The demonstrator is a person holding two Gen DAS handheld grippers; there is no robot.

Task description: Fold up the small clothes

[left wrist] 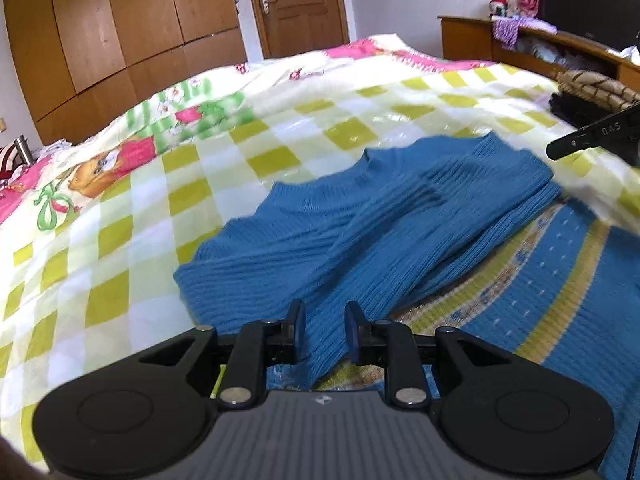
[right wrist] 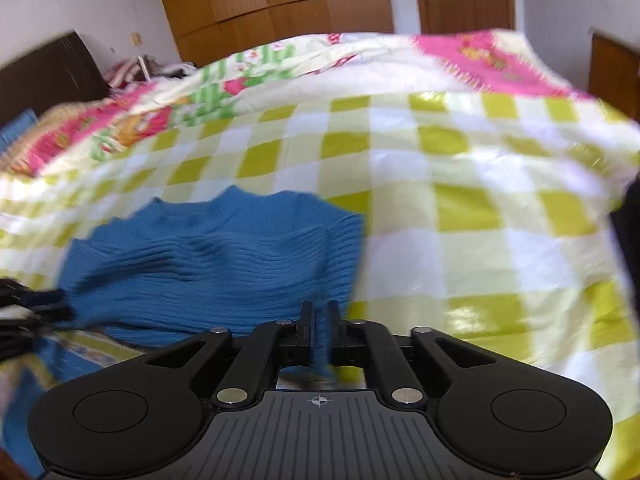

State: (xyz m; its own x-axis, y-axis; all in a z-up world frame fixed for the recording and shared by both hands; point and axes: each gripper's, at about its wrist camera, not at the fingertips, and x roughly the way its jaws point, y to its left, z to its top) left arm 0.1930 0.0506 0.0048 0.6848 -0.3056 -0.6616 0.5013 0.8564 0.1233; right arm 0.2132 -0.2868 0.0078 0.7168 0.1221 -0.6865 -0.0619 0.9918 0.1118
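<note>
While the ribbed blue sweater (left wrist: 360, 216) lies rumpled on the checked quilt (left wrist: 120, 240) (glossy, yellow-green and white), the left gripper (left wrist: 325, 334) clamps a thick knit fold at the near edge; the right gripper (right wrist: 319, 330) pinches a thinner fold.

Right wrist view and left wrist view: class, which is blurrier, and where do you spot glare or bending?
Right wrist view: smeared, blue sweater edges soft. Left wrist view: sharper knit, glare on the checked bedspread, wardrobe lines bowed.
</note>
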